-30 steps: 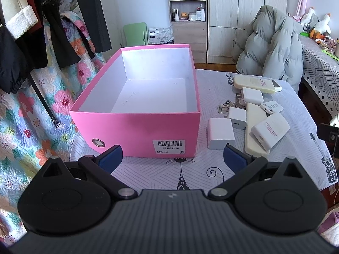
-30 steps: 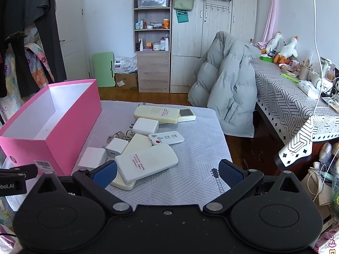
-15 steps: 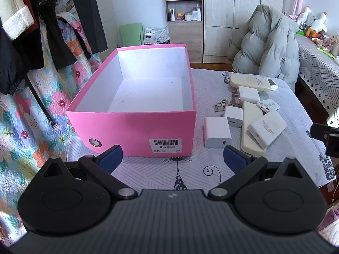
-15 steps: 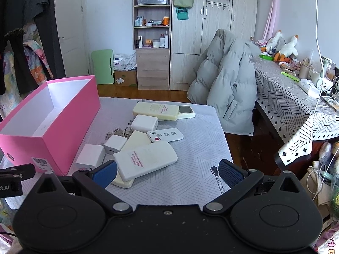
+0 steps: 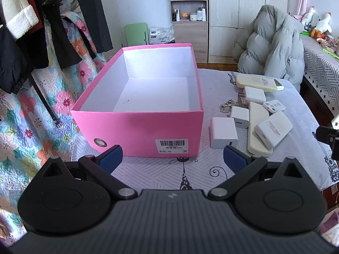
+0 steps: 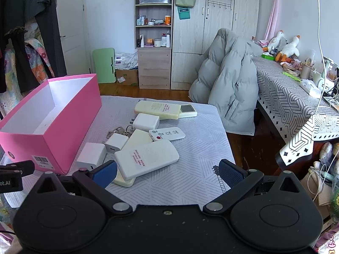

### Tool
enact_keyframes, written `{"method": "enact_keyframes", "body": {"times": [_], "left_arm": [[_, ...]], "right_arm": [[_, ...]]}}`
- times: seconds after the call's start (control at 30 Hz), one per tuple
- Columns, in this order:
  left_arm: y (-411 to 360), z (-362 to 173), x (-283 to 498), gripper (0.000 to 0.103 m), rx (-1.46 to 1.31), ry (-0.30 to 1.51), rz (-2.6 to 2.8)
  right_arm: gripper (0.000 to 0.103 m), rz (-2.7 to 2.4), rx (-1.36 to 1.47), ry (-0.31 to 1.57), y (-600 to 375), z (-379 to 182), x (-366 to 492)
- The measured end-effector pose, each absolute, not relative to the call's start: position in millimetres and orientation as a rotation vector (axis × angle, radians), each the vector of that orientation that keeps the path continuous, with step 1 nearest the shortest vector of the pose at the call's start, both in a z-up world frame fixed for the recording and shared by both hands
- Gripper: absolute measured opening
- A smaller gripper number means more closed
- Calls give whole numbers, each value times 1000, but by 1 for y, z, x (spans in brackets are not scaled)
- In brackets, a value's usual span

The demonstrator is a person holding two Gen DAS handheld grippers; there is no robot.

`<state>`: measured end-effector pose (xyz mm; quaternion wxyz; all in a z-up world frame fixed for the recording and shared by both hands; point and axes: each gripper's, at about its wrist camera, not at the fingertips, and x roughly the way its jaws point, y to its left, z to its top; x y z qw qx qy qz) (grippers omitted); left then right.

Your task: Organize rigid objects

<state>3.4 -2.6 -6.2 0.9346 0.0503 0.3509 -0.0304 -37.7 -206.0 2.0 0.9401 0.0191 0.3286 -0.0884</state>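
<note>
An empty pink box (image 5: pixel 139 124) stands on the left of the table; it also shows in the right wrist view (image 6: pixel 70 122). To its right lie white chargers (image 5: pixel 223 132) (image 6: pixel 92 155), a white power bank (image 6: pixel 146 158) (image 5: pixel 273 130), a small remote (image 6: pixel 167 133), a long cream remote (image 6: pixel 161 110) and keys (image 6: pixel 116 130). My left gripper (image 5: pixel 172 158) is open and empty, in front of the box. My right gripper (image 6: pixel 168 174) is open and empty, just short of the power bank.
The table has a patterned cloth (image 6: pixel 190 175). A grey puffer jacket (image 6: pixel 228 84) hangs over a chair behind it. Clothes (image 5: pixel 31 31) hang at the left. A cluttered desk (image 6: pixel 296 97) stands at the right.
Both grippers have drawn back slightly from the table. Their jaws stay open. No object has moved.
</note>
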Motion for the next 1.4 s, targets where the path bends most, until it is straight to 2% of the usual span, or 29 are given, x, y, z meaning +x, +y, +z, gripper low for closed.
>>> {"method": "enact_keyframes", "body": {"times": [0.97, 1.23, 1.4], "left_arm": [[4, -7, -2, 100, 54, 636, -78], [14, 18, 17, 100, 97, 609, -144], [40, 39, 48, 100, 145, 616, -190]], "right_arm": [[103, -127, 3, 616, -197, 5, -44], [103, 12, 23, 527, -211, -4, -35], [103, 124, 145, 605, -230, -12, -11]]}}
